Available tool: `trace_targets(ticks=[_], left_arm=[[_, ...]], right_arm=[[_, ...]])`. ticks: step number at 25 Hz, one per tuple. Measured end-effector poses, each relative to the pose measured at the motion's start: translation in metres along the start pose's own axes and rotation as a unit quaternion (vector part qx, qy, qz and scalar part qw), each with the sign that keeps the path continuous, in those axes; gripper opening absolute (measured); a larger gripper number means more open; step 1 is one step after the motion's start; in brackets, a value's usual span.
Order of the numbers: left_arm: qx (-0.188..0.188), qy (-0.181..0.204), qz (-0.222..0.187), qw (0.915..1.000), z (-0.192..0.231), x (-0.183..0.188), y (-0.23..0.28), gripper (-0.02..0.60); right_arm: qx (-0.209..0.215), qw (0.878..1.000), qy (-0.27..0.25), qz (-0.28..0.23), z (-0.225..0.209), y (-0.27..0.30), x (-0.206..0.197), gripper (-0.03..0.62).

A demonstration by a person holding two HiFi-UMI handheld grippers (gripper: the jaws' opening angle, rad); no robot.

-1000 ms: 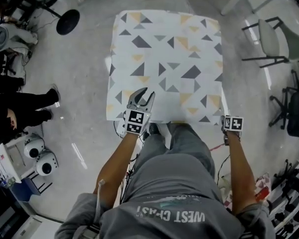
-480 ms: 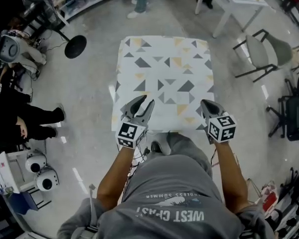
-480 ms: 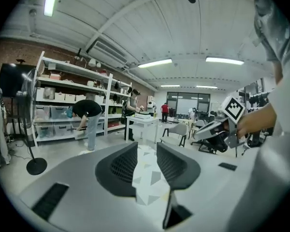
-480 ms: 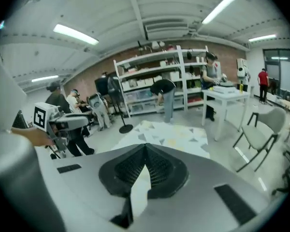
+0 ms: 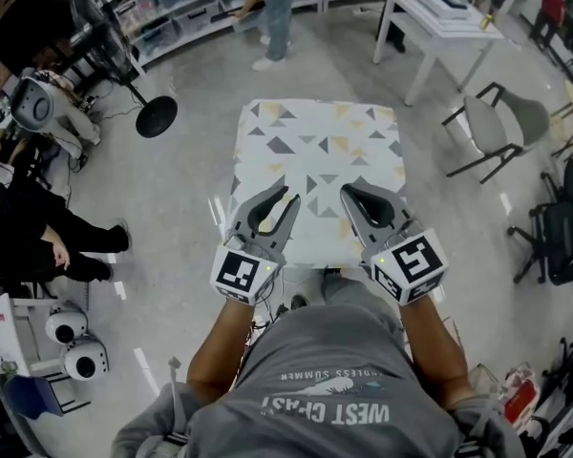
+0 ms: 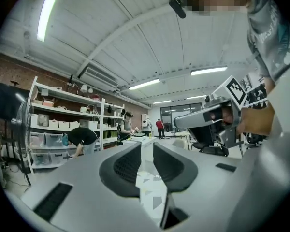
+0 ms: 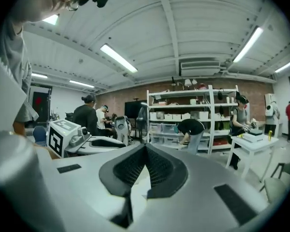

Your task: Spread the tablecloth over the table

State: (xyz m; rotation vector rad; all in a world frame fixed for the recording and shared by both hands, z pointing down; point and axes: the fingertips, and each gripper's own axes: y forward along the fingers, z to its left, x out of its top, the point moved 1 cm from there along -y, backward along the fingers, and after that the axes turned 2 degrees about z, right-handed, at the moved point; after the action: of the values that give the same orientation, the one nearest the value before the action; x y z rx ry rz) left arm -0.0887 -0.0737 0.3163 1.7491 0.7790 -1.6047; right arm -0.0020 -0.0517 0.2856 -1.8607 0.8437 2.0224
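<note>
The person's grey shirt (image 5: 325,404) carries large pale capitals, "WEST COAST", upside down in the head view. A smaller line just above them ends in "SUMMER"; its first word is too small to tell. The cubes on the left tool (image 5: 288,197) and right tool (image 5: 349,191) bear square black-and-white coded markers.
</note>
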Motion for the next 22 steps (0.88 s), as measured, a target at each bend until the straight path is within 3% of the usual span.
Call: trace_targets(ticks=[7, 13, 22], left_arm=[[-0.008, 0.013, -0.049, 0.9987, -0.019, 0.057, -0.024, 0.005], [-0.012, 0.024, -0.065, 0.9975, -0.035, 0.086, -0.042, 0.0], [-0.013, 0.037, -0.07, 0.9967, -0.044, 0.102, -0.054, 0.0]], right_arm=[[0.031, 0.997, -0.059, -0.044, 0.043, -0.016, 0.057, 0.011], [0.051, 0.993, -0.077, -0.068, 0.069, -0.033, 0.082, 0.011], [0.04, 0.992, -0.085, -0.085, 0.075, -0.043, 0.094, 0.011]])
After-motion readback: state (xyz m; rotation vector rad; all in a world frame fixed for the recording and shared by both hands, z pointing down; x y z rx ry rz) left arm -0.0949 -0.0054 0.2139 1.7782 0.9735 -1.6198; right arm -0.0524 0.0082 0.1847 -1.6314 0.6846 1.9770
